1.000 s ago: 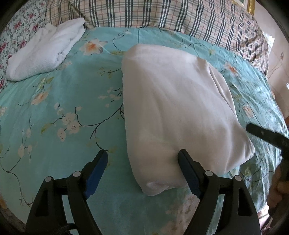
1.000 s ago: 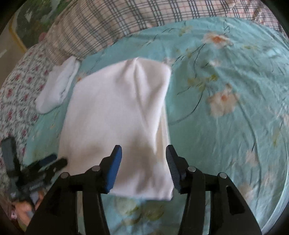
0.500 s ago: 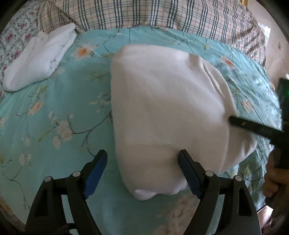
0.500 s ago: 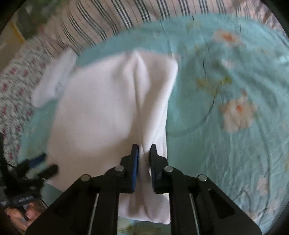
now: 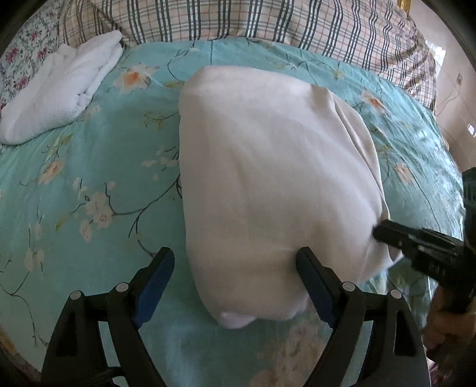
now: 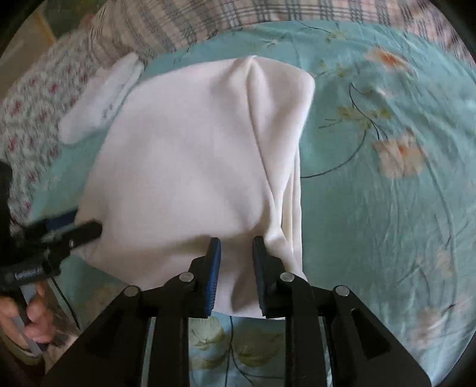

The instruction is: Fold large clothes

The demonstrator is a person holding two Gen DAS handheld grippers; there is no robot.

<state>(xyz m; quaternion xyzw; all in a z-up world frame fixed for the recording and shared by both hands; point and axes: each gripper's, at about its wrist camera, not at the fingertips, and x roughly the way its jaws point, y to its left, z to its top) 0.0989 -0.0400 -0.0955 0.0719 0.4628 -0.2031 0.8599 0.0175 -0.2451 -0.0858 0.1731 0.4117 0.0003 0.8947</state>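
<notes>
A white folded garment (image 5: 267,184) lies on the teal floral bedsheet (image 5: 89,178); it also fills the middle of the right wrist view (image 6: 193,166). My left gripper (image 5: 235,262) is open, its jaws spread either side of the garment's near left corner. My right gripper (image 6: 236,253) is part open over the garment's near right edge, with cloth showing between the jaws. The right gripper shows at the right of the left wrist view (image 5: 383,232), at the garment's right corner. The left gripper shows at the left of the right wrist view (image 6: 89,229).
A folded white towel (image 5: 56,92) lies at the far left by a floral pillow (image 5: 26,50). A plaid blanket (image 5: 267,20) runs along the far edge of the bed. The bed's right edge drops off near a wall (image 5: 458,98).
My right gripper shut on the garment's near right edge half a second ago and has now opened part way. My left gripper stayed open and shifted slightly along the near left corner.
</notes>
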